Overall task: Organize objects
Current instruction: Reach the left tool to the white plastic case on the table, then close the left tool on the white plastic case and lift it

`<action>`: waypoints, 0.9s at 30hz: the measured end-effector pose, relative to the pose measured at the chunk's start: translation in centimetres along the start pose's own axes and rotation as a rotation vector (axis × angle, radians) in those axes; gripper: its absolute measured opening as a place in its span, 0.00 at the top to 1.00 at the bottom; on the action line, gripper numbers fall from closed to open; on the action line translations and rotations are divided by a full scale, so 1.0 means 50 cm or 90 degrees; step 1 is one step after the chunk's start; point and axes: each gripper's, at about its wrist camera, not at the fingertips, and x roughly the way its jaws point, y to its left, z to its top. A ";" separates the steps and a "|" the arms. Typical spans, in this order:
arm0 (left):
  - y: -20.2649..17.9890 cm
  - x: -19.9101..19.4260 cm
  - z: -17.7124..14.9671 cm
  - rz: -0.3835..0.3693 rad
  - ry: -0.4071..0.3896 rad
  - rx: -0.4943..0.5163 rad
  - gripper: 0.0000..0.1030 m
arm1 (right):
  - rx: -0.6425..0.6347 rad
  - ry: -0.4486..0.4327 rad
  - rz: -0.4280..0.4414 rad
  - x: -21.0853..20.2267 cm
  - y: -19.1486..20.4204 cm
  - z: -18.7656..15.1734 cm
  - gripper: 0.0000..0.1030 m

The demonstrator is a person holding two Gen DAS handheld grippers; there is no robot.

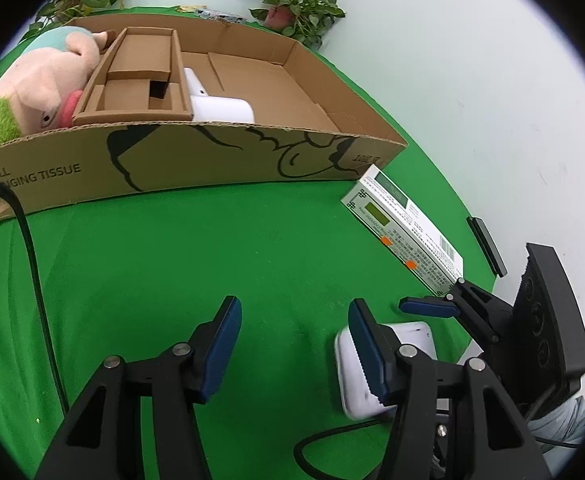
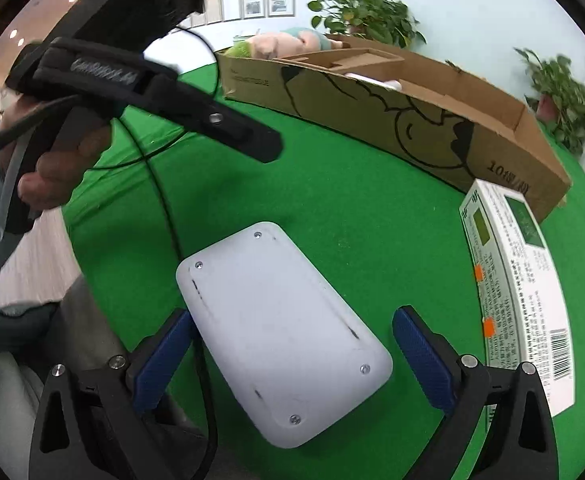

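A flat white plastic device (image 2: pixel 280 332) lies on the green cloth, screws up. My right gripper (image 2: pixel 292 364) is open with its blue pads either side of the device, not touching it. In the left wrist view the device (image 1: pixel 412 336) lies behind my right finger. My left gripper (image 1: pixel 294 348) is open and empty over bare cloth. A white and green printed box (image 1: pixel 404 232) lies by the carton's near right corner; it also shows in the right wrist view (image 2: pixel 516 280). The brown carton (image 1: pixel 196 160) holds a pink plush toy (image 1: pixel 40 80), a cardboard insert (image 1: pixel 140 76) and a white object (image 1: pixel 220 108).
Potted plants (image 1: pixel 296 0) stand behind the carton against the pale wall. A black cable (image 1: pixel 32 264) runs down the left of the cloth. The other hand-held gripper (image 1: pixel 532 320) sits at the right edge. A small black bar (image 1: pixel 486 246) lies at the cloth's edge.
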 end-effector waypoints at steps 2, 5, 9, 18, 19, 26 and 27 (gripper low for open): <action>0.005 -0.004 0.003 0.005 -0.004 -0.009 0.47 | 0.032 -0.002 -0.004 0.007 -0.014 0.010 0.21; 0.017 -0.013 0.014 0.001 -0.014 -0.027 0.49 | 0.088 -0.012 -0.071 0.005 -0.030 0.031 0.24; 0.023 0.009 0.033 -0.056 0.010 -0.044 0.49 | 0.134 -0.039 -0.075 -0.024 -0.040 0.037 0.12; -0.019 0.126 0.029 -0.168 0.123 -0.084 0.49 | 0.149 -0.023 -0.069 -0.046 -0.004 -0.017 0.07; -0.022 0.128 0.021 -0.177 0.130 -0.093 0.49 | 0.147 -0.029 -0.064 -0.052 0.005 -0.021 0.07; -0.040 0.111 -0.040 -0.208 0.160 -0.129 0.49 | 0.150 -0.074 -0.060 -0.079 0.015 -0.030 0.07; -0.042 0.112 -0.043 -0.212 0.158 -0.137 0.49 | 0.164 -0.069 -0.068 -0.071 -0.003 -0.028 0.07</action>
